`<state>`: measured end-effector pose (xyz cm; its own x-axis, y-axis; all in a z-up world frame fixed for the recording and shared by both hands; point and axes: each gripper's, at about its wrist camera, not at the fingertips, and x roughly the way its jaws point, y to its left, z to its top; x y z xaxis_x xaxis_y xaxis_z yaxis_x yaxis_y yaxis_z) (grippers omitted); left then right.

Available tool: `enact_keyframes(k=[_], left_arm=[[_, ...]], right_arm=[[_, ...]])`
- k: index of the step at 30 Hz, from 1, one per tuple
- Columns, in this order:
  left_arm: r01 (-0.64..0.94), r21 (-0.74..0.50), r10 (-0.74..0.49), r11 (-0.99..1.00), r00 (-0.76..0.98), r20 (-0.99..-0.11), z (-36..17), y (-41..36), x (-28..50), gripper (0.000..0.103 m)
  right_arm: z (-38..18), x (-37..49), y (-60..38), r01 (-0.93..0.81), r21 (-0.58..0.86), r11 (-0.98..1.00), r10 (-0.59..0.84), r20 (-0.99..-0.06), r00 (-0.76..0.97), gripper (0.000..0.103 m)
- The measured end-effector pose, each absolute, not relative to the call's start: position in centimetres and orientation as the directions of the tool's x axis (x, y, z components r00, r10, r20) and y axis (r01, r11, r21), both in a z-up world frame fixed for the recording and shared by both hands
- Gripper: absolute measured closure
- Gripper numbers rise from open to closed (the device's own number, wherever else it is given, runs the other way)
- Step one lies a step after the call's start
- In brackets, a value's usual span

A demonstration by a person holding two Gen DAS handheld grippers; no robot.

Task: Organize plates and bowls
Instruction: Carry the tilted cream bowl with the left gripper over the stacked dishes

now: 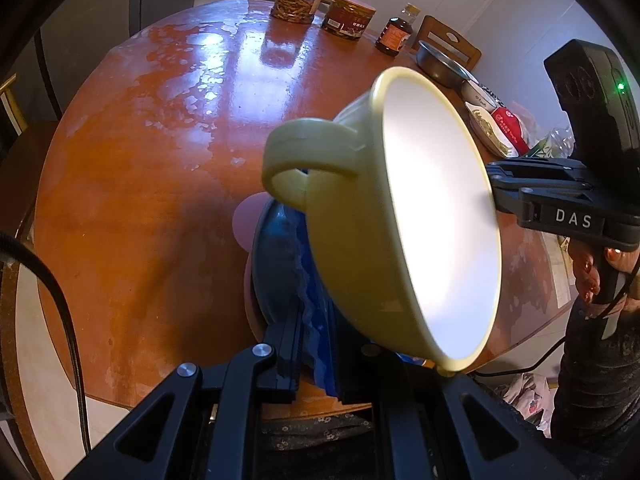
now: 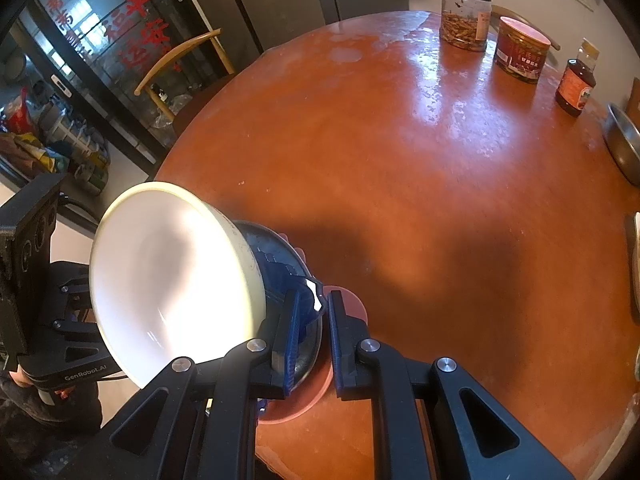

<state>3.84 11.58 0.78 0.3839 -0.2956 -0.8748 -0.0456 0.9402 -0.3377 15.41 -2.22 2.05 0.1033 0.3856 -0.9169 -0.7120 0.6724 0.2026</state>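
Observation:
A yellow-green bowl (image 1: 360, 248) with a loop handle and a white inside (image 2: 168, 280) lies tilted in a dark blue dish (image 1: 274, 256). The dish sits over a pink plate (image 2: 316, 400) on the round orange table (image 2: 440, 200). My left gripper (image 1: 316, 316) is shut at the dish's near rim, and the bowl hides its right finger. In the right wrist view my right gripper (image 2: 314, 300) is shut on the dish's (image 2: 280, 256) opposite rim. That gripper (image 1: 494, 188) also shows reaching in behind the bowl's rim, with a hand on its grip.
At the table's far edge stand a clear jar (image 2: 464, 16), a red tin (image 2: 520, 52) and a small bottle (image 2: 576, 84). A steel bowl (image 2: 624, 140) and snack packets (image 1: 504, 128) lie at the right edge. A wooden chair (image 2: 180, 68) stands beyond the table.

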Motion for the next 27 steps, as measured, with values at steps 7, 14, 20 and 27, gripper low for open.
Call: enact_keyframes(k=[7, 14, 20, 27], left_arm=[[-0.041, -0.345, -0.305, 0.938, 0.379, -0.874, 0.5, 11.8, 4.3, 0.091], [-0.037, -0.345, -0.307, 0.938, 0.374, -0.875, 0.2, 12.0, 5.1, 0.091], [-0.031, -0.355, -0.319, 0.934, 0.370, -0.873, 0.1, 12.4, 6.0, 0.091], [-0.015, -0.338, -0.307, 0.941, 0.377, -0.874, 0.1, 12.2, 6.2, 0.091]], right_arm=[[2.0, 15.7, -2.2, -0.710, 0.208, 0.672, 0.391, -0.915, 0.102, 0.089], [1.9, 16.0, -2.2, -0.699, 0.215, 0.682, 0.397, -0.911, 0.108, 0.089], [1.9, 15.8, -2.4, -0.694, 0.209, 0.689, 0.395, -0.911, 0.119, 0.089], [1.9, 15.8, -2.6, -0.688, 0.214, 0.694, 0.401, -0.908, 0.122, 0.089]])
